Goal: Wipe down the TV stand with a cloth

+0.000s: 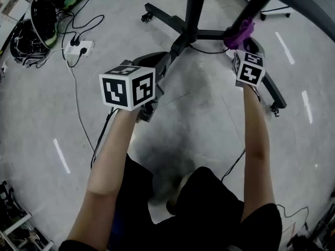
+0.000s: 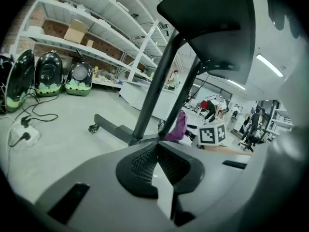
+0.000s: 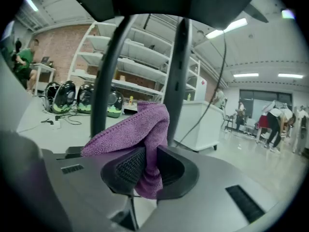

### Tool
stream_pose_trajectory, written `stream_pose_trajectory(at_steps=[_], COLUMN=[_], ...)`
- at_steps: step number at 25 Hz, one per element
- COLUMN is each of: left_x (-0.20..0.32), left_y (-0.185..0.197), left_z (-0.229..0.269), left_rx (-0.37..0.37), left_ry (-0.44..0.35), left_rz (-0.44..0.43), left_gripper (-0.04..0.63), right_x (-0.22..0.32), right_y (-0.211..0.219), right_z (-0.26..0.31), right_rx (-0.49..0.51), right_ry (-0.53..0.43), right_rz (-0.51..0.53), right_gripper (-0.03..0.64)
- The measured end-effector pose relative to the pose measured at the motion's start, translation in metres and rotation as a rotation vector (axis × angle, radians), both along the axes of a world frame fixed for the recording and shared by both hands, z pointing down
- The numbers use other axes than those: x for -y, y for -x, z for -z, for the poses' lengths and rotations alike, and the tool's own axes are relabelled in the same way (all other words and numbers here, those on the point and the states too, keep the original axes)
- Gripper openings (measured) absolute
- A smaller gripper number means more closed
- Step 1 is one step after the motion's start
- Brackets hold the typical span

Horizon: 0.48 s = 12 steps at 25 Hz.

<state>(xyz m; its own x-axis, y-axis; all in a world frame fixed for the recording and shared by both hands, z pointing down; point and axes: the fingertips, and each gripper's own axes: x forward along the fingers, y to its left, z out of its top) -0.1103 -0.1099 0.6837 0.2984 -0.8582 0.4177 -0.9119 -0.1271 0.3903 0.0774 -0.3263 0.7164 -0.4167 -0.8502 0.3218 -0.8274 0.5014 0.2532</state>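
The black TV stand (image 1: 194,9) rises from its wheeled base legs (image 1: 167,18) at the top of the head view. My right gripper (image 1: 238,42) is shut on a purple cloth (image 1: 239,31), which it holds against the slanted post (image 1: 256,4). In the right gripper view the cloth (image 3: 140,129) bulges up between the pads, in front of the two dark posts (image 3: 179,71). My left gripper (image 1: 166,56) hovers low near the base hub, shut with nothing in it (image 2: 157,164). The left gripper view also shows the stand's posts (image 2: 154,81) and the cloth (image 2: 178,127).
A white power strip (image 1: 78,48) with trailing cables lies on the grey floor at the left. Dark dome-shaped carriers (image 1: 44,14) stand beyond it, under long shelves (image 2: 96,28). A white counter (image 3: 203,124) stands behind the stand. A base leg (image 1: 275,90) runs along the right.
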Motion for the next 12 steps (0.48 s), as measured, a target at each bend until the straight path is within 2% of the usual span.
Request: stream_pose_trajectory(at_steps=[4, 9, 12], left_x=[-0.005, -0.014, -0.022], left_y=[0.035, 0.068, 0.088], left_z=[0.005, 0.017, 0.026], left_rx=[-0.001, 0.011, 0.022], left_ry=[-0.004, -0.022, -0.04], left_rz=[0.061, 0.127, 0.191], left_gripper=[0.008, 0.008, 0.008], right_x=[-0.054, -0.132, -0.186], right_y=[0.06, 0.136, 0.175], right_z=[0.004, 0.003, -0.011], right_rx=[-0.049, -0.015, -0.043], right_ry=[-0.024, 0.017, 0.045], right_rz=[0.227, 0.494, 0.661], right_gripper=[0.077, 0.077, 0.077])
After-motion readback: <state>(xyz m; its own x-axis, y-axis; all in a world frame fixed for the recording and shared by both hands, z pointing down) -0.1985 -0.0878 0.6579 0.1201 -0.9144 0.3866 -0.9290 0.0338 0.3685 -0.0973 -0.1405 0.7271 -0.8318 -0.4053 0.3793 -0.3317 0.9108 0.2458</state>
